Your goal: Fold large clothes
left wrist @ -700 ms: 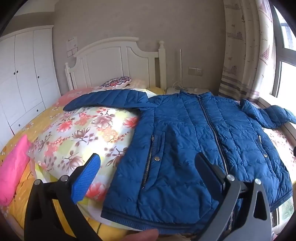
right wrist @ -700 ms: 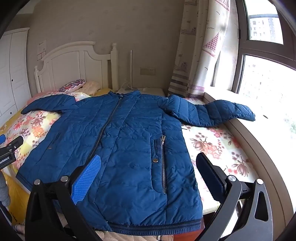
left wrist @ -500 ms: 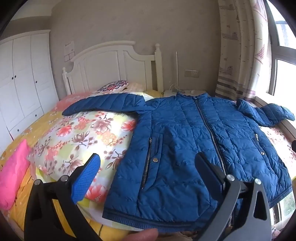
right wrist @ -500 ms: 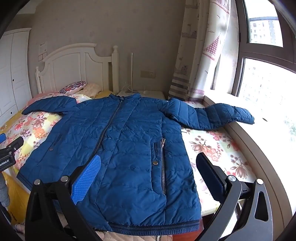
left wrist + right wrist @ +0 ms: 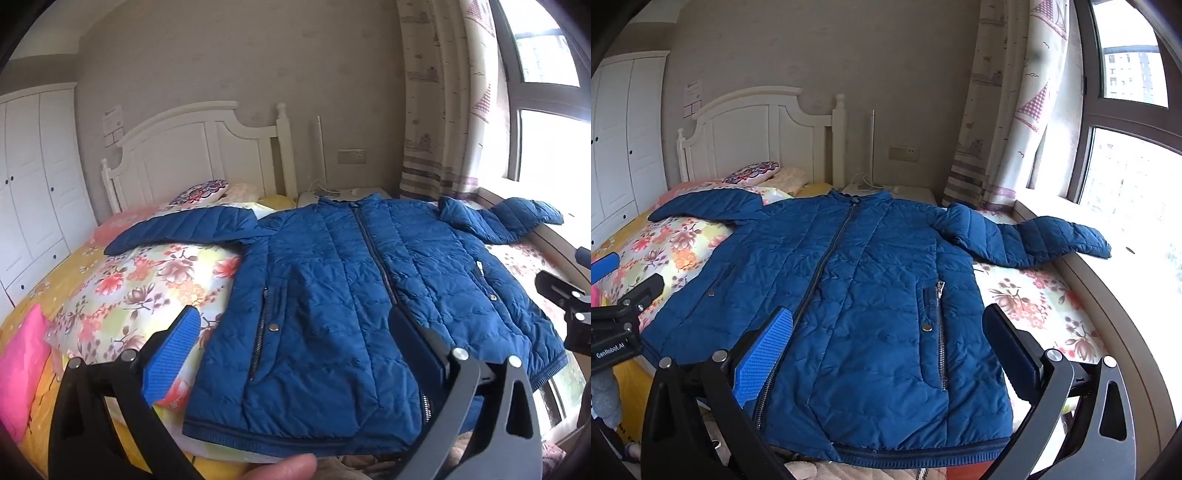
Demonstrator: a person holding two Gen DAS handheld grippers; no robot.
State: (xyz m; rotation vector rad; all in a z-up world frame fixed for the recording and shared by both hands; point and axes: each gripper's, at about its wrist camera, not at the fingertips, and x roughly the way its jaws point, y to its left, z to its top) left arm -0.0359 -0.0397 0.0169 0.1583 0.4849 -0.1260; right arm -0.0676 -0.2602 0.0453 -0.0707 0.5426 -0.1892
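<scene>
Both my grippers, left (image 5: 295, 339) and right (image 5: 886, 339), gape empty above quilted blue jacket (image 5: 857, 295). Risk: slick puffy fabric slipping off-fold.

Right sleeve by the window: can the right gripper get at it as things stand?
Probably yes. The right gripper is open, and the sleeve lies uncovered on the bed with nothing between.

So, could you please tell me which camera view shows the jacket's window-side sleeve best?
The right wrist view: the window-side sleeve lies in full, cuff reaching the windowsill. The left wrist view shows it small and foreshortened near the frame's edge.
</scene>
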